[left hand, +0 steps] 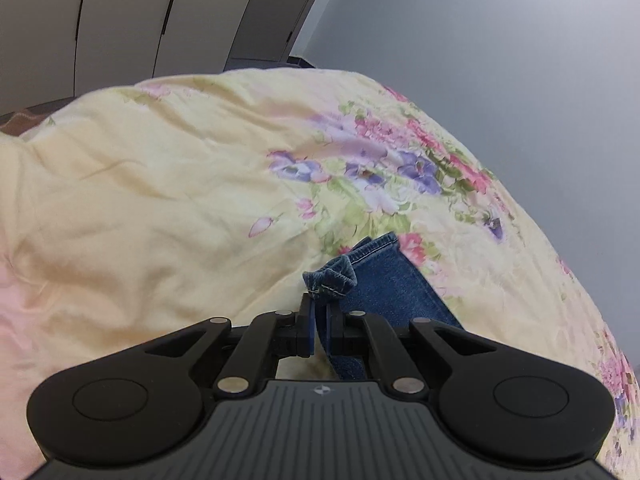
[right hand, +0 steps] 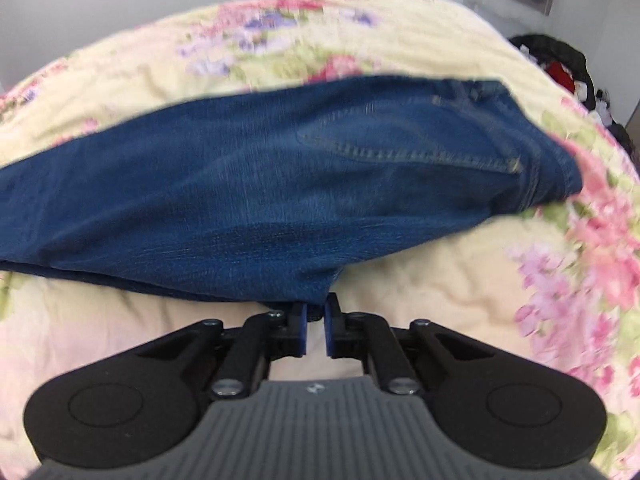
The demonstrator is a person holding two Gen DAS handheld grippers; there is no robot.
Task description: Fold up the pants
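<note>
The left gripper (left hand: 319,312) has its fingers pinched on the jeans (left hand: 384,280) hem; the right gripper (right hand: 315,314) nips their edge over the floral bedspread (right hand: 460,280). No readable writing.

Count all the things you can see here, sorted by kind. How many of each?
Jeans: 1
Flowery bedspread: 1
Grippers: 2, the left gripper and the right gripper, each pinching the denim
Dark pile of clothes beside the bed: 1
Total: 5

Floral yellow bedspread (left hand: 160,184), grey wall (left hand: 500,60), pale wardrobe doors (left hand: 120,20)
</note>
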